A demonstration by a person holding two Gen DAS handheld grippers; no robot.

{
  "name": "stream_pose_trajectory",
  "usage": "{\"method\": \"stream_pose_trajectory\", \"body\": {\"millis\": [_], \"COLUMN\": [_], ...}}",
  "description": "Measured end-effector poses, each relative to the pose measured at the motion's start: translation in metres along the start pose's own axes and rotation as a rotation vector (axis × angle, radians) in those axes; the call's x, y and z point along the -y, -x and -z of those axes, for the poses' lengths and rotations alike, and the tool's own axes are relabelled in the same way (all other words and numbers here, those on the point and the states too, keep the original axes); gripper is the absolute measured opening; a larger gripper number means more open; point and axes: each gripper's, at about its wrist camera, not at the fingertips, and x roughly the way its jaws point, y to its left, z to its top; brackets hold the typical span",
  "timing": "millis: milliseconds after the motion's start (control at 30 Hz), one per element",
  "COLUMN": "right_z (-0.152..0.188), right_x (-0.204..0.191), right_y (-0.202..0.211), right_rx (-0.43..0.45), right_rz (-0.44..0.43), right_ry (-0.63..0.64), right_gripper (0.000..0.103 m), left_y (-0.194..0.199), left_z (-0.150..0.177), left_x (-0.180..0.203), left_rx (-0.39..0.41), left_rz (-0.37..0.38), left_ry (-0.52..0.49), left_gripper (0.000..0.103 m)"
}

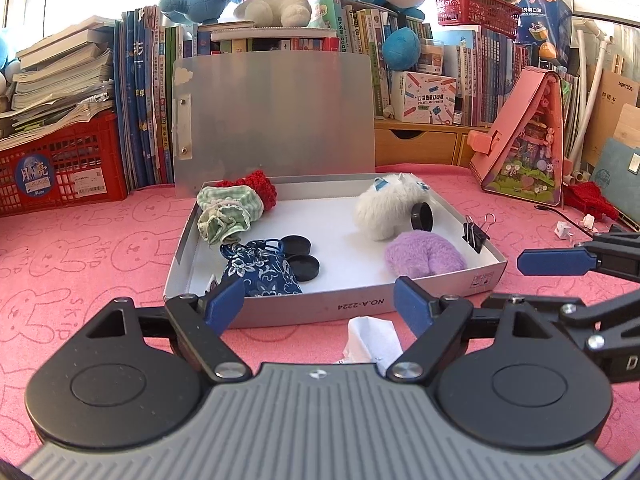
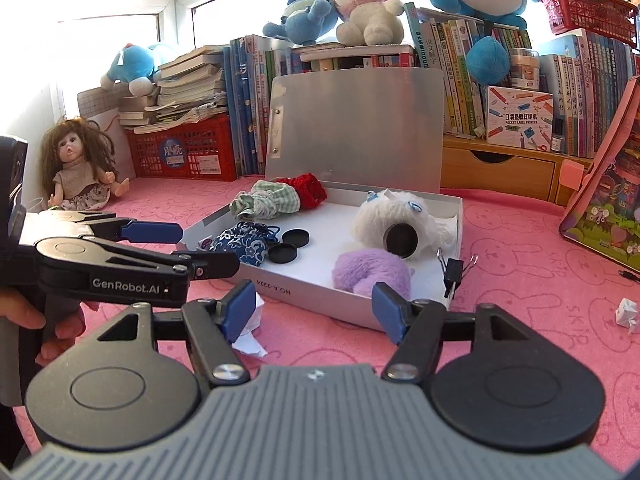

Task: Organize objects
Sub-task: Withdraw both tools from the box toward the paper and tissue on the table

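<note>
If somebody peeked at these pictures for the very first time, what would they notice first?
Probably the open white cardboard box in the middle of the pink bunny-print tablecloth, with a fluffy white plush toy and a fuzzy purple plush inside. Next, the big blue and pink stuffed animals perched on the bookshelf behind, and the brown-haired doll sitting at the far left.
</note>
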Motion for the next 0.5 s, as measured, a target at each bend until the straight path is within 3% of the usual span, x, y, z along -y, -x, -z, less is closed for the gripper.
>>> {"method": "stream_pose_trajectory", "body": {"millis": [500], "right_z": [0.057], "right_x": [-0.046], "right_y": [0.014], "right_rx": [-0.065], "right_rz": [-0.098], "right_ry": [0.143], "right_gripper": [0.093], "left_y": [-0.025], "left_z": [0.013], "left_x": [0.022], "left_rx": [-0.094], "left_rz": [0.052], "left_ry": [-0.019], "left_gripper": [0.086]}}
